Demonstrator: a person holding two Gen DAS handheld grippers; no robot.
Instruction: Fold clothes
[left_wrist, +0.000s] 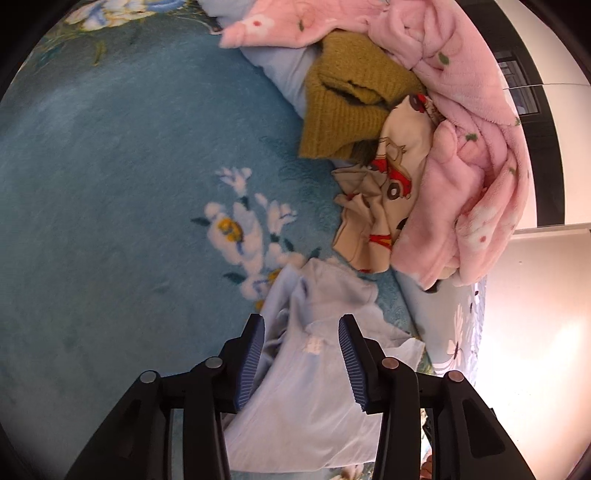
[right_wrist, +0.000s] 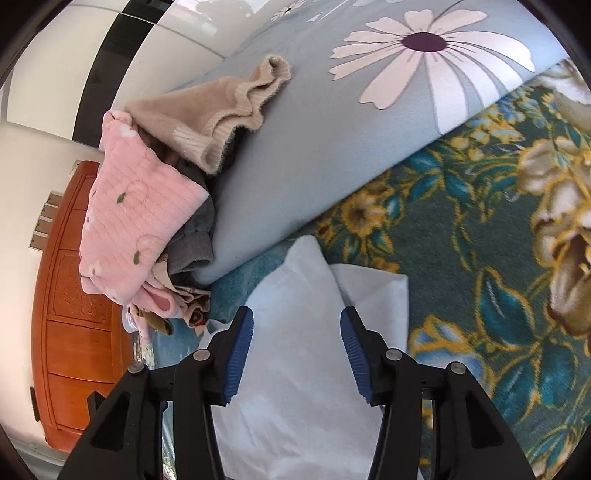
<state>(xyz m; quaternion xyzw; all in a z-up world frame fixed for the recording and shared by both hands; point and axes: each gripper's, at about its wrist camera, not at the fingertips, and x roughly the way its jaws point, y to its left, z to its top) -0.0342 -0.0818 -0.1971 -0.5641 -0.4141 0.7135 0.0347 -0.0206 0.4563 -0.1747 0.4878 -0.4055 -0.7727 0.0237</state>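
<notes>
A pale blue garment (left_wrist: 306, 387) lies on the blue floral blanket (left_wrist: 129, 166), its collar end toward the pile. My left gripper (left_wrist: 301, 325) hovers over it with its jaws apart, the cloth lying between the blue pads (left_wrist: 251, 354) without being pinched. In the right wrist view the same pale blue garment (right_wrist: 295, 369) shows a folded edge and a flat layer. My right gripper (right_wrist: 297, 317) stands open above it, pads clear of the fabric.
A heap of clothes sits beyond the garment: a mustard knit (left_wrist: 347, 99), a cream cartoon-print piece (left_wrist: 388, 192), a pink fleece (left_wrist: 469, 147). A beige sweater (right_wrist: 221, 114) and grey quilt (right_wrist: 332, 129) lie farther off. A wooden cabinet (right_wrist: 74, 295) stands left.
</notes>
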